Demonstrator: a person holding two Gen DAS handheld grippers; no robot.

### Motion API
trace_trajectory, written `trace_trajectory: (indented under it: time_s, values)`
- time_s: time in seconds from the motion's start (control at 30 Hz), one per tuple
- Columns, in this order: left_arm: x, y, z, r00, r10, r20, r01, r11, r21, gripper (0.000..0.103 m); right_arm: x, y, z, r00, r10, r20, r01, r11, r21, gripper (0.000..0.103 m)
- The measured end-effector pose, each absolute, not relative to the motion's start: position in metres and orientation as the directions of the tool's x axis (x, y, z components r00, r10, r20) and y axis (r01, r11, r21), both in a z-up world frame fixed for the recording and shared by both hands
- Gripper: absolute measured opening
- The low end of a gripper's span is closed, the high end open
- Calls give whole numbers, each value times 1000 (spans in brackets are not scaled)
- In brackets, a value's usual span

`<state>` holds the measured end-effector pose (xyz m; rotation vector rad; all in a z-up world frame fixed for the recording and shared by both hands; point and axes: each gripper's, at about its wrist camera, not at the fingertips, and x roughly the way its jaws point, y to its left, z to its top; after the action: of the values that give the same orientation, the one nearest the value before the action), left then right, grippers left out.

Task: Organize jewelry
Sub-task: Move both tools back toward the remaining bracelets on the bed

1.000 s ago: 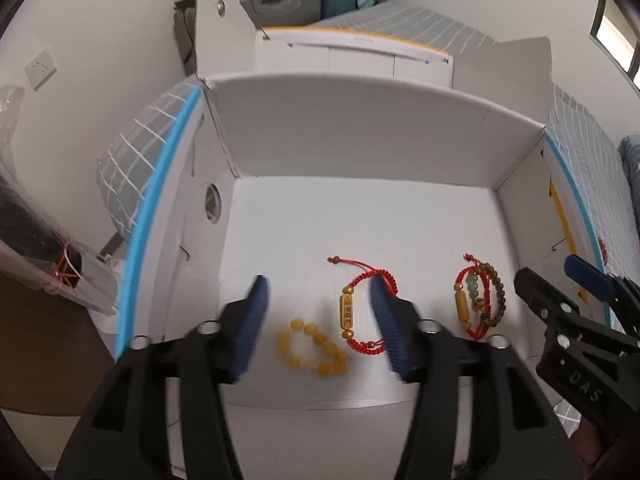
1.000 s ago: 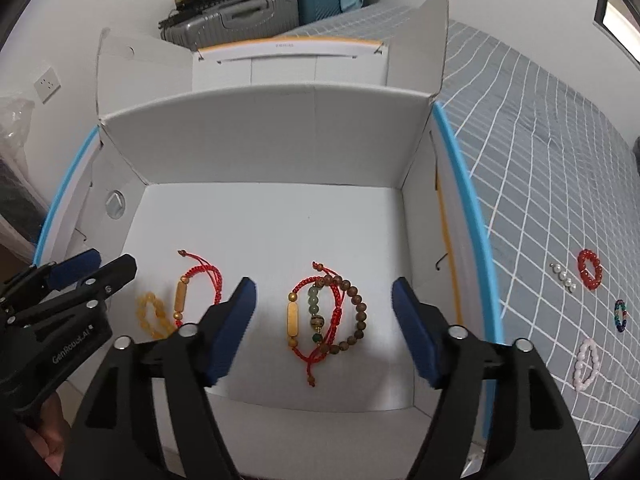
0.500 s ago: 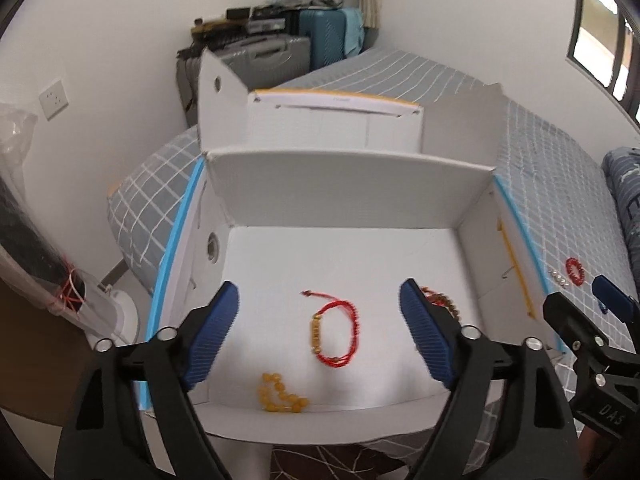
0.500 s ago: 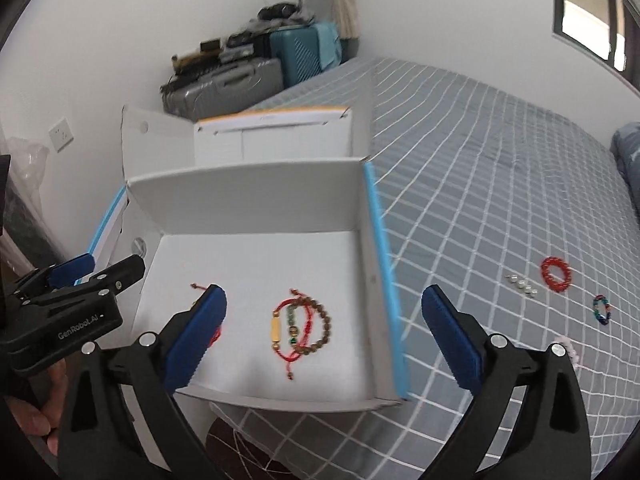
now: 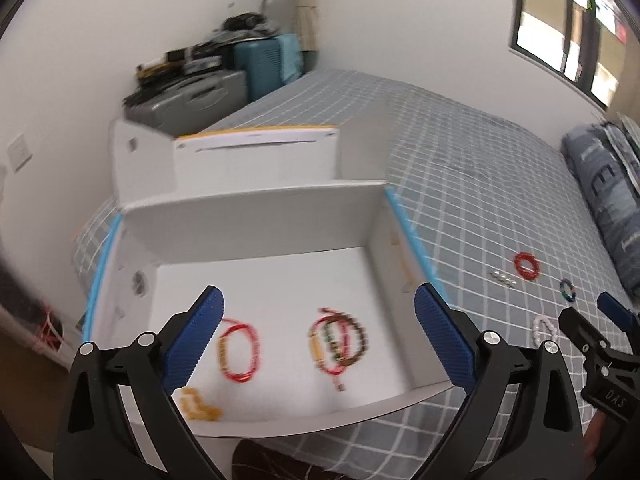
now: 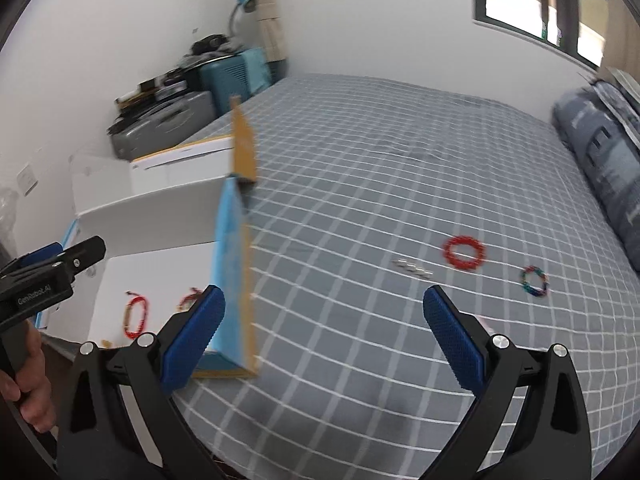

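A white cardboard box (image 5: 256, 220) sits on the bed's left end. Inside lie a yellow bead bracelet (image 5: 198, 404), a red cord bracelet (image 5: 238, 354) and a pile of red, green and brown bracelets (image 5: 340, 340). On the bed lie a red bead bracelet (image 6: 464, 253), a multicolour bracelet (image 6: 534, 281), small pearl beads (image 6: 412, 269) and a white bracelet (image 5: 545, 330). My left gripper (image 5: 318, 340) is open and empty above the box's near edge. My right gripper (image 6: 324, 340) is open and empty above the bed, right of the box wall (image 6: 234, 264).
The grey checked bed cover (image 6: 380, 168) stretches far and right. A folded blue quilt (image 6: 600, 152) lies at the right edge. Suitcases and clutter (image 5: 208, 80) stand against the far wall. The box's flaps (image 5: 144, 160) stand up behind it.
Both grippers have pulled back and up from the box and swung right. The right gripper now faces the loose bracelets on the bed. Both stay open.
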<state>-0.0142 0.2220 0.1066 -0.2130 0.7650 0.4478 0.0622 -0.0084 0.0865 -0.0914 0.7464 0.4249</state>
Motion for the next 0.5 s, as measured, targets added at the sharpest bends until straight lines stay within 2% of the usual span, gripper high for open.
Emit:
trace_trajectory:
  time_s: [0.5]
  values:
    - [96, 98, 90, 683, 149, -715, -226, 974, -13, 97, 132, -151, 59, 686, 207, -698, -205, 975, 87, 95]
